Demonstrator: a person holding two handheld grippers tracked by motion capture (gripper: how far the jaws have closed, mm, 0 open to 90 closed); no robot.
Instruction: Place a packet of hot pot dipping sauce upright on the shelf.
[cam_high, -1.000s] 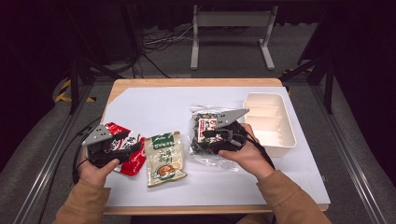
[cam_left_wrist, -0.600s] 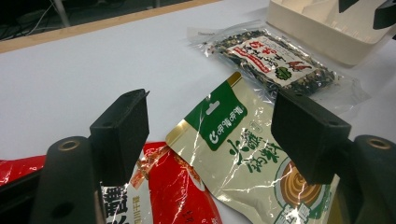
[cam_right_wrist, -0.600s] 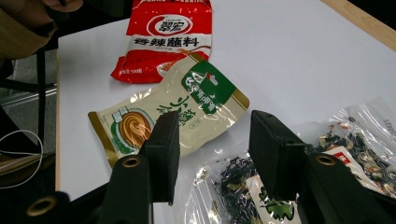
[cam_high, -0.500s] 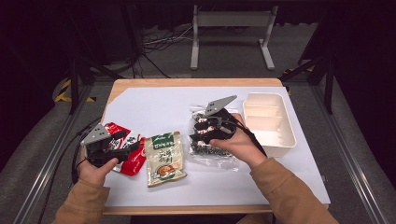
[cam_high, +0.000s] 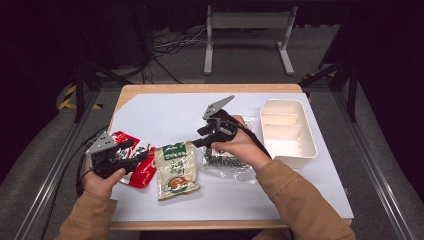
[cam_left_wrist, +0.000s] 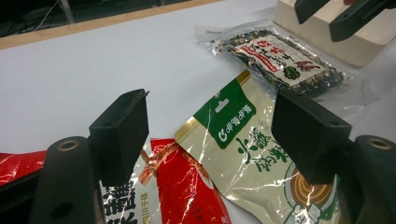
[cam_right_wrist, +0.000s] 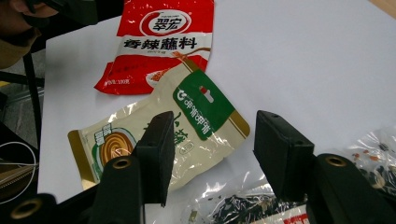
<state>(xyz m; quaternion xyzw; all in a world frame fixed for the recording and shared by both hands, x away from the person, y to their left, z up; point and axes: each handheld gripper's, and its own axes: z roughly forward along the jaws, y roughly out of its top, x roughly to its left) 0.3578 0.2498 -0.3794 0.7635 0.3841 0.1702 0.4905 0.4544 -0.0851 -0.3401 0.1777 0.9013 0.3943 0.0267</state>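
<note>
The right hand-held gripper, jaws just widening and empty, hovers over the gold-and-green foil pouch, which lies lengthwise on the counter, green top pointing away. The left hand-held gripper hangs open above the red packet.

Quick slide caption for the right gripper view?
Open right gripper above the green-topped pouch, red sachet beyond.

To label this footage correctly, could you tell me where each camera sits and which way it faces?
High view: above the person's side, looking forward and down at the table; both forearms, left gripper and right gripper show.
Left gripper view: rides the left gripper, facing the green pouch.
Right gripper view: rides the right gripper, facing the same pouch and the red packet.
All three share the green pouch.
</note>
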